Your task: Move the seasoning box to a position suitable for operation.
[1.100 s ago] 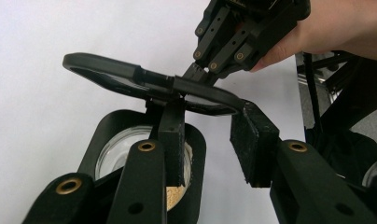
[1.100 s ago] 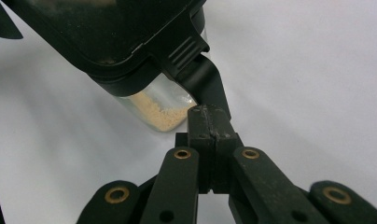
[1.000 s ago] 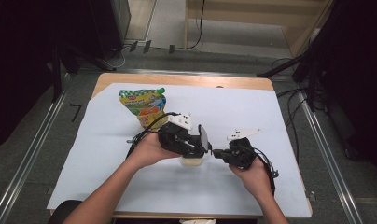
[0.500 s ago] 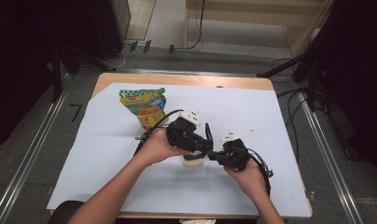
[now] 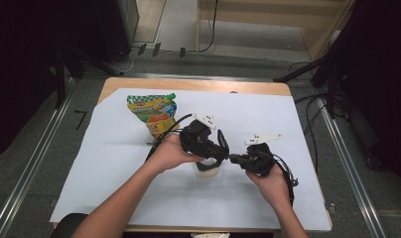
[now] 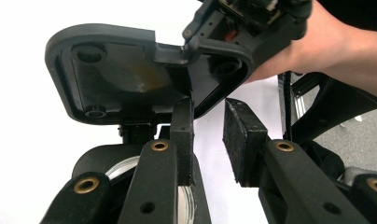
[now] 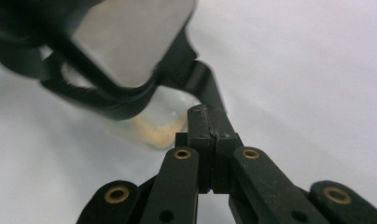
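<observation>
A small clear jar point(image 5: 207, 170) with a beige filling stands on the white sheet. Its black-framed lid point(image 6: 116, 74) with a clear window is swung up. My left gripper point(image 5: 216, 151) hangs over the jar; its jaws have just been closing. In the left gripper view the pads point(image 6: 242, 140) stand apart with nothing between them, and the jar's rim point(image 6: 123, 168) lies under the left jaw. My right gripper point(image 7: 207, 116) is shut, its tip touching the lid's black tab point(image 7: 205, 84). Whether the tab is pinched I cannot tell.
A colourful spouted pouch point(image 5: 151, 111) stands behind the left hand. The white sheet point(image 5: 114, 178) covers most of the wooden table point(image 5: 188, 84). Metal rails run along both sides, and cables lie on the floor to the right.
Both hands have shifted only slightly around the jar. The lid stands up as before.
</observation>
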### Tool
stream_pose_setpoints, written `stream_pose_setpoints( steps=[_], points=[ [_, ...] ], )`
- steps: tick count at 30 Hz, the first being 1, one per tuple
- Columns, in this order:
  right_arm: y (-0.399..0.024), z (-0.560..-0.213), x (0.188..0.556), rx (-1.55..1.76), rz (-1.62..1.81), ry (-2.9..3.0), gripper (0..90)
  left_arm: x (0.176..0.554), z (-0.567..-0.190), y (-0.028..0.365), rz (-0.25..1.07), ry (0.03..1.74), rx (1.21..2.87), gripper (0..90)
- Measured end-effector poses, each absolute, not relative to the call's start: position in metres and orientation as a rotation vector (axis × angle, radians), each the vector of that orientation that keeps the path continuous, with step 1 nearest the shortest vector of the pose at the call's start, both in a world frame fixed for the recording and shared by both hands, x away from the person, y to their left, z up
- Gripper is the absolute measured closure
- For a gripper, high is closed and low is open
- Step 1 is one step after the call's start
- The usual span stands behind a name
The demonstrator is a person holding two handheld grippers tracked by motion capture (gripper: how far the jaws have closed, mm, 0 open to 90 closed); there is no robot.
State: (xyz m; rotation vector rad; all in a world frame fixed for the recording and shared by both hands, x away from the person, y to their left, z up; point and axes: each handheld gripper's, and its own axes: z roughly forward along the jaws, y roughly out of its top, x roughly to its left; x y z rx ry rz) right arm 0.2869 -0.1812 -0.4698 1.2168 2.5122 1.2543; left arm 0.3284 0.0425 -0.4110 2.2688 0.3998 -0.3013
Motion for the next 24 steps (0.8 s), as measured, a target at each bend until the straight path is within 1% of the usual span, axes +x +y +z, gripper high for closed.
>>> stream_pose_setpoints(
  steps=[7, 14, 24],
  points=[
    [-0.176, -0.476, 0.297, 1.233, 1.242, 2.511, 90.0, 0.336, -0.408, 0.050, -0.291, 0.469, 2.233, 75.5],
    [-0.174, -0.476, 0.298, 1.235, 1.234, 2.497, 90.0, 0.343, -0.408, 0.045, -0.290, 0.482, 2.236, 79.5],
    [-0.174, -0.475, 0.296, 1.224, 1.226, 2.501, 90.0, 0.345, -0.410, 0.037, -0.284, 0.479, 2.242, 80.3]
  ],
)
